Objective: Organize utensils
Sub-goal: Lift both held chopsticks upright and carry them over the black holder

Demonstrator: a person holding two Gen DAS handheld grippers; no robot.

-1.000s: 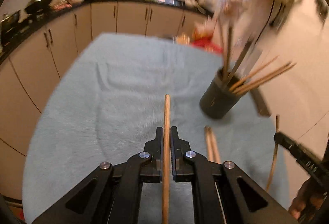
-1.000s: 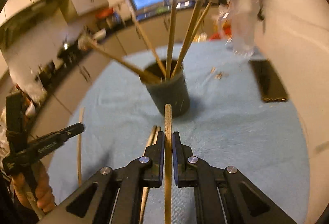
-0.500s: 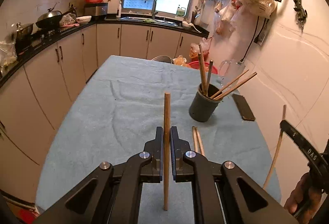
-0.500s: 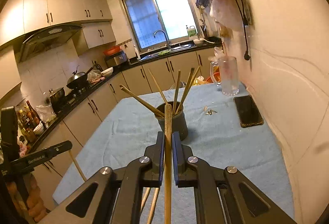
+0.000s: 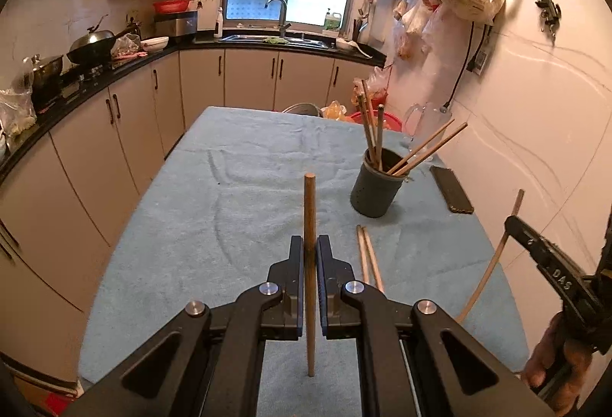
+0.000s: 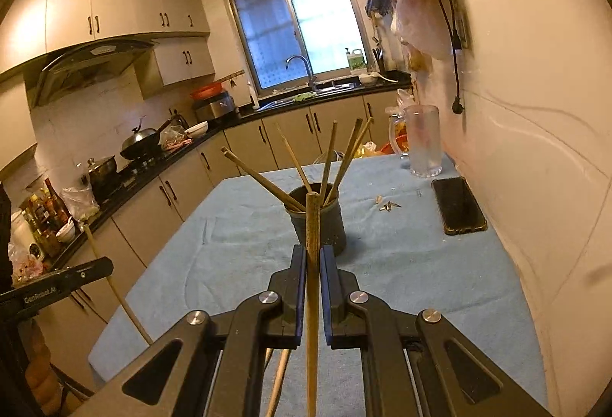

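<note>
Each gripper clamps one chopstick upright between closed fingers. The left gripper (image 5: 310,252) holds a chopstick (image 5: 310,210) near mid-length; the right gripper (image 6: 313,264) holds another (image 6: 312,225), its top lined up with the holder (image 6: 317,218) in that view. The dark holder stands toward the far right of the surface (image 5: 229,210) and already carries several sticks fanned outward. Two loose sticks (image 5: 368,256) lie side by side on the cloth between the holder and the left gripper.

The sticks look light, stiff, thin and smooth, so they may pivot or slip in the fingers; a hold near the middle should limit swing. The blue cloth covering the surface is slightly wrinkled. A phone (image 6: 458,204) and a glass mug (image 6: 420,141) sit by the wall. Around it is a kitchen with cabinets, sink and window.
</note>
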